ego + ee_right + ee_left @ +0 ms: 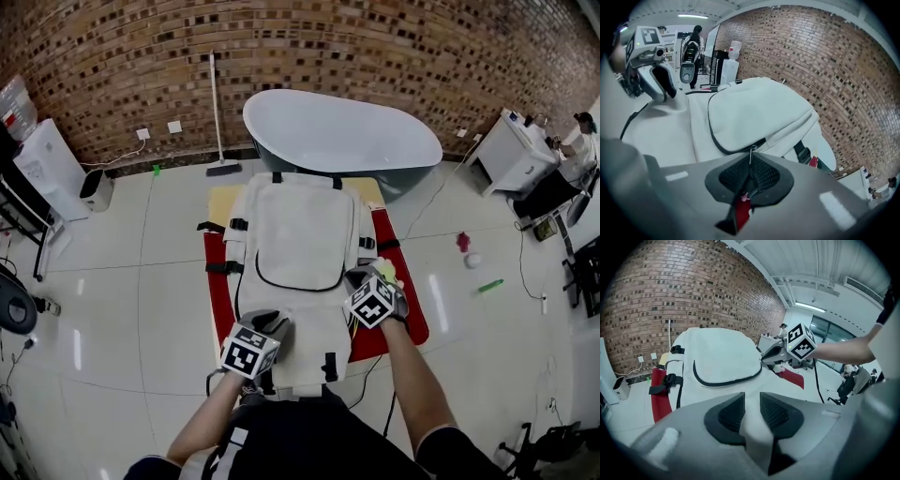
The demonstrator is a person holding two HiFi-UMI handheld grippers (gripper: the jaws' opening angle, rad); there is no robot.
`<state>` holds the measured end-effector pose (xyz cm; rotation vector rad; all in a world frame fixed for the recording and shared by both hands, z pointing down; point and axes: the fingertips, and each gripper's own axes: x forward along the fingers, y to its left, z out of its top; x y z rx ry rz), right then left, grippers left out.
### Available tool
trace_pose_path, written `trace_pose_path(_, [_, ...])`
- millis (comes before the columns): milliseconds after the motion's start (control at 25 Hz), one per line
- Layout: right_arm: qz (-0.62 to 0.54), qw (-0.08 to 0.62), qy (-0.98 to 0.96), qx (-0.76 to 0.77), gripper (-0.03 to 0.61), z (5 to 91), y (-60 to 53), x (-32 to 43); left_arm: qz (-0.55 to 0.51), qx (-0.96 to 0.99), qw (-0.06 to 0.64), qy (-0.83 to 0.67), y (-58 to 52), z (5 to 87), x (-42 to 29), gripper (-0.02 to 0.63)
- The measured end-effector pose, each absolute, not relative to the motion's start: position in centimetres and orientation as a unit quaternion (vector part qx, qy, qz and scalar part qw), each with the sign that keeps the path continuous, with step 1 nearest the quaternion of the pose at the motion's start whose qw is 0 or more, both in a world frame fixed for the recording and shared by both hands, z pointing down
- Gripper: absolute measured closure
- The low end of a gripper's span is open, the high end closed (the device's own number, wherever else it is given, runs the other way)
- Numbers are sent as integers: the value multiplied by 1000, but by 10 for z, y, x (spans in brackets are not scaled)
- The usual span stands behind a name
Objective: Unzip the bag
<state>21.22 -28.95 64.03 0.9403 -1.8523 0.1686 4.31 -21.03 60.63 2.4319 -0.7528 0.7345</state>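
Grasp stage: my right tool (750, 176) clamps the zipper pull (751, 152); left tool (752, 411) gapes over bag (722, 352) fabric. Next: drag pull along track (711, 131).

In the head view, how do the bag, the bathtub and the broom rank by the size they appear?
1. bag, though it lies nearest the camera
2. bathtub
3. broom

Both arms are reaching forward and down, each hand carrying a gripper.
The left gripper (752, 404) is pointing gently down, its jaws standing apart over a fold of the bag (722, 357). The right gripper (750, 164) is tilting more steeply, its jaws pinching the zipper pull (750, 152).
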Motion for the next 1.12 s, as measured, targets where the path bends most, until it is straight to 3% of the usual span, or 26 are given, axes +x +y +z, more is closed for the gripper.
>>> trace_pose_path(360, [123, 528, -751, 377, 560, 643, -259, 201, 265, 901, 229, -256, -210, 605, 44, 511])
trace_pose_path(1120, [154, 497, -774, 361, 560, 646, -240, 134, 245, 904, 244, -254, -195, 600, 18, 511])
